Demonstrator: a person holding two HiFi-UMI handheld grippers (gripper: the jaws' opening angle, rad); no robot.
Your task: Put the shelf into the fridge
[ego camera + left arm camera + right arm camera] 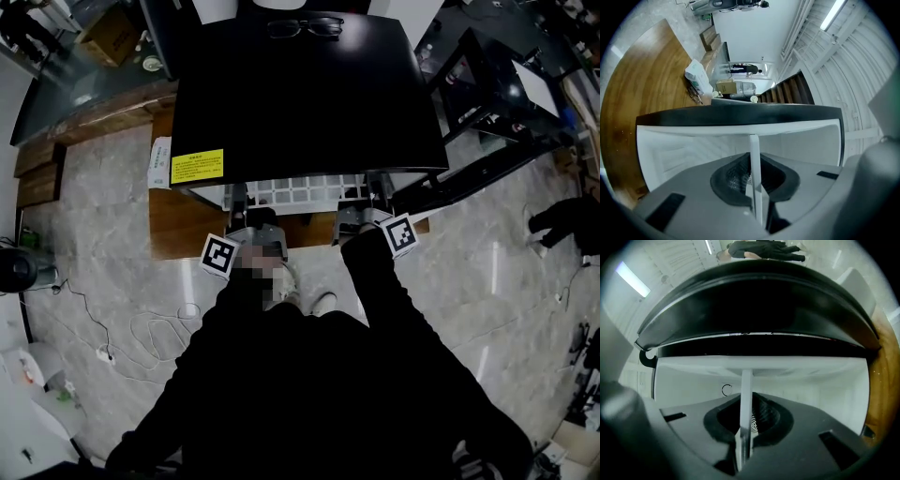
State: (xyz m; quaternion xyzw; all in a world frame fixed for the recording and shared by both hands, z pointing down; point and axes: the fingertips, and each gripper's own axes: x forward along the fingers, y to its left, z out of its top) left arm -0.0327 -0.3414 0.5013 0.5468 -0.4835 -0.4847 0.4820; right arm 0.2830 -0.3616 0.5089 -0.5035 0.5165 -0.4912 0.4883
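Note:
The white wire shelf [298, 190] sticks out a little from under the black fridge [300, 94], whose top fills the upper middle of the head view. My left gripper [238, 201] is shut on the shelf's near edge at the left, and my right gripper [373, 197] is shut on the same edge at the right. In the left gripper view the shelf [754, 159] shows edge-on as a thin white bar between the jaws of the left gripper [753, 187], with the fridge's white inside [689, 150] beyond. The right gripper view shows the same: shelf [746, 390], right gripper [745, 427], white inside [689, 380].
A pair of glasses [305, 27] lies on the fridge top. A yellow label [197, 167] is on its left side. The fridge stands on a wooden platform [183, 225]. Cables [141, 328] trail on the marble floor. A dark table [497, 84] stands to the right, and a person's foot [562, 220] is near it.

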